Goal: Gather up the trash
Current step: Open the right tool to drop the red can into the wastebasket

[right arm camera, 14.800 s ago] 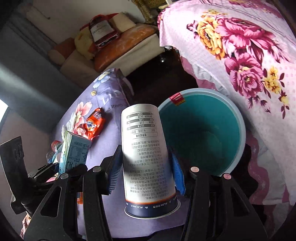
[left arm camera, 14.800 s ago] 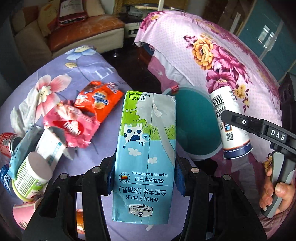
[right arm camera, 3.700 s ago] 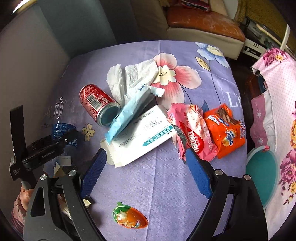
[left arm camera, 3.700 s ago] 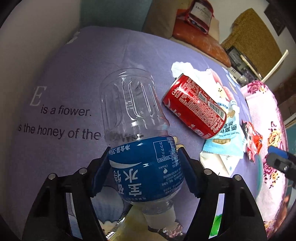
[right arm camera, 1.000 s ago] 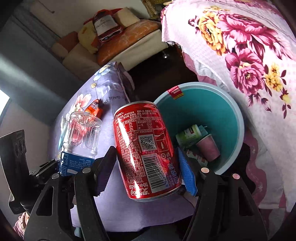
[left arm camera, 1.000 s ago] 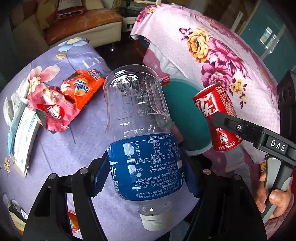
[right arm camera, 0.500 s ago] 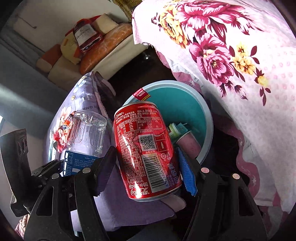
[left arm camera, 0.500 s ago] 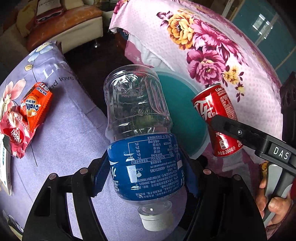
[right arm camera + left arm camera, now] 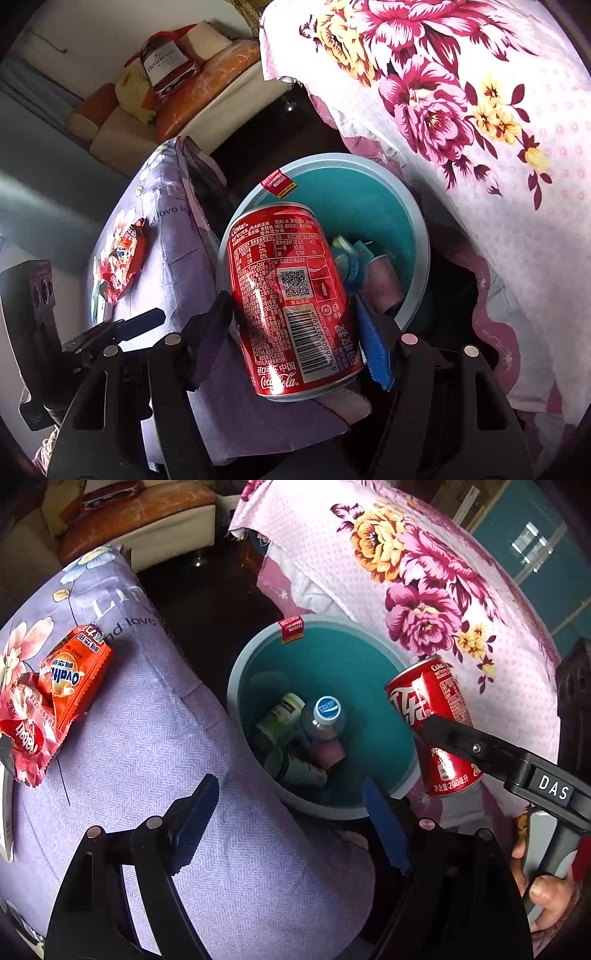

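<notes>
My left gripper [image 9: 290,812] is open and empty, just above the near rim of the teal trash bin [image 9: 236,679]. The clear water bottle [image 9: 325,716] with the blue cap lies inside the bin among a green-labelled cup [image 9: 280,716] and a pink cup [image 9: 328,753]. My right gripper [image 9: 295,317] is shut on a red cola can [image 9: 291,299] and holds it over the bin's near edge [image 9: 417,229]. The can also shows in the left wrist view [image 9: 432,720], at the bin's right rim.
An orange snack packet [image 9: 74,672] and a pink-red wrapper [image 9: 26,734] lie on the purple flowered cloth [image 9: 147,746] to the left. A pink flowered cover [image 9: 424,572] drapes behind and right of the bin. A sofa [image 9: 140,513] stands at the back.
My left gripper has opened and let go of the water bottle, which now lies in the bin. The right gripper still holds the can and has shifted slightly over the bin.
</notes>
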Available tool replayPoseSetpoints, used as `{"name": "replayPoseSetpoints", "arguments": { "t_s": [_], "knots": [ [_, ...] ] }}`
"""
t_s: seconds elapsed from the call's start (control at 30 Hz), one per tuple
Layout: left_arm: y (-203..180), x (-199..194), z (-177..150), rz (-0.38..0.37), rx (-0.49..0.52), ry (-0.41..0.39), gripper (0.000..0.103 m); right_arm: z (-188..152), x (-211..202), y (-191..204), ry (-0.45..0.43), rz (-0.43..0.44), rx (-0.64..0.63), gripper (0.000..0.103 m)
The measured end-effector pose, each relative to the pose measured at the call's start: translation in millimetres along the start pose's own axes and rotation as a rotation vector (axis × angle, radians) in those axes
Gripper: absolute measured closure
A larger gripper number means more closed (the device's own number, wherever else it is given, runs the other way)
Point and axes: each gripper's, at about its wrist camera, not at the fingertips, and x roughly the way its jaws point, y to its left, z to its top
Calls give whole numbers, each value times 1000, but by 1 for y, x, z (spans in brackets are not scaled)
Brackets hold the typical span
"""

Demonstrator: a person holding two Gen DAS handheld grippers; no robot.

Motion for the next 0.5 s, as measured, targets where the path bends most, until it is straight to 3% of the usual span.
{"name": "replayPoseSetpoints", "arguments": {
  "t_s": [0.2, 0.5],
  "knots": [
    [12, -14, -9, -19, -33, -28, 15, 0, 6, 2, 16, -16, -1, 40],
    [39, -23, -22, -17, -70, -25, 15, -3, 21, 10, 54, -28, 4, 38]
  ]
}}
